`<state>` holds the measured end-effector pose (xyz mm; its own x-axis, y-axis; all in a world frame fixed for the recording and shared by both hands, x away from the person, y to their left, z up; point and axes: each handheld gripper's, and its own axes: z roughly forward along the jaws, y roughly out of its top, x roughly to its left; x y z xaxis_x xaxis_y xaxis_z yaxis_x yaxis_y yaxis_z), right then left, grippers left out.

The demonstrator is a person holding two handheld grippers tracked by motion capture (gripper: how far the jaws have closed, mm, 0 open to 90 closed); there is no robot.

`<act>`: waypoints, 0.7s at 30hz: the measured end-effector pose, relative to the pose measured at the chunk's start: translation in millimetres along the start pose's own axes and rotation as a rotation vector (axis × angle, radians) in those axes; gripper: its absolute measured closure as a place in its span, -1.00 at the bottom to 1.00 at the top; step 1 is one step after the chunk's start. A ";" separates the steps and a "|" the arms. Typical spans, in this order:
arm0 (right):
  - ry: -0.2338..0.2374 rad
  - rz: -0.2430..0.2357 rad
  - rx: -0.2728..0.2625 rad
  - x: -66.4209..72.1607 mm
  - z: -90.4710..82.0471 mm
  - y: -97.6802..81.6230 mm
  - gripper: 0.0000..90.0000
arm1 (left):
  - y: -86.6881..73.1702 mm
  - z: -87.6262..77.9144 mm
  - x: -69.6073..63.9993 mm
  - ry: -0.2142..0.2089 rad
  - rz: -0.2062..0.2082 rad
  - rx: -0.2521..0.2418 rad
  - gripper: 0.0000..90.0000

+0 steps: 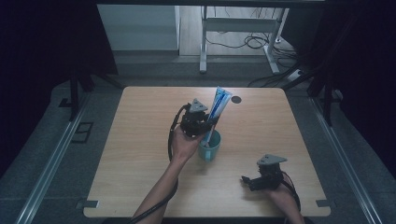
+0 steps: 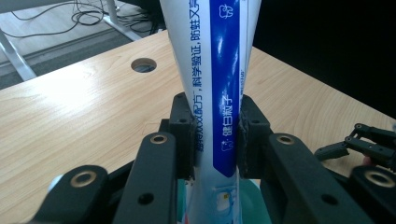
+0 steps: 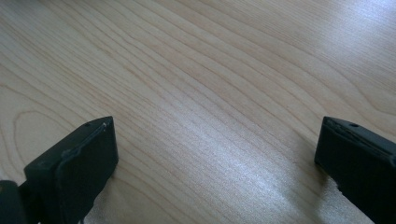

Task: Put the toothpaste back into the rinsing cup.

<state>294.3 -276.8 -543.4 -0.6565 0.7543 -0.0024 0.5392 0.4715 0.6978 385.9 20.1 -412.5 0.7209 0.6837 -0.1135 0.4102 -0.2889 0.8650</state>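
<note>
- Here my left gripper [image 1: 208,122] is clamped on the toothpaste tube [image 2: 218,88], pads squeezing its lower body so it stands upright.
- Just below those jaws sits the teal mug [image 1: 210,148]; I judge the tube's cap end is going into it.
- My right gripper [image 3: 217,154] idles over bare table [image 3: 196,70], jaws spread wide, holding nothing, well clear.

A lab or test room set up for recording: a bare wooden table [image 1: 140,154] with a cable hole [image 1: 236,99] stands on grey floor between metal rails [image 1: 51,158]. Dark curtains [image 1: 42,42] hang at both sides, and loose cables [image 1: 252,43] trail under a white desk frame [image 1: 243,28] behind
</note>
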 end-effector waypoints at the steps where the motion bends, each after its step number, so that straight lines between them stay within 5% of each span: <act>1: 0.000 0.000 0.000 0.0 0.0 0.0 -1.00 | -1.3 0.7 0.0 0.002 0.000 -0.001 0.61; 21: 0.000 0.000 -0.001 0.0 0.0 0.0 -1.00 | -20.3 14.1 -1.1 0.002 -0.014 0.005 0.60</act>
<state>294.4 -276.8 -543.4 -0.6563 0.7545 -0.0027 0.5389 0.4713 0.6982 384.6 15.8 -436.8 0.7142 0.6889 -0.1242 0.4229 -0.2833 0.8608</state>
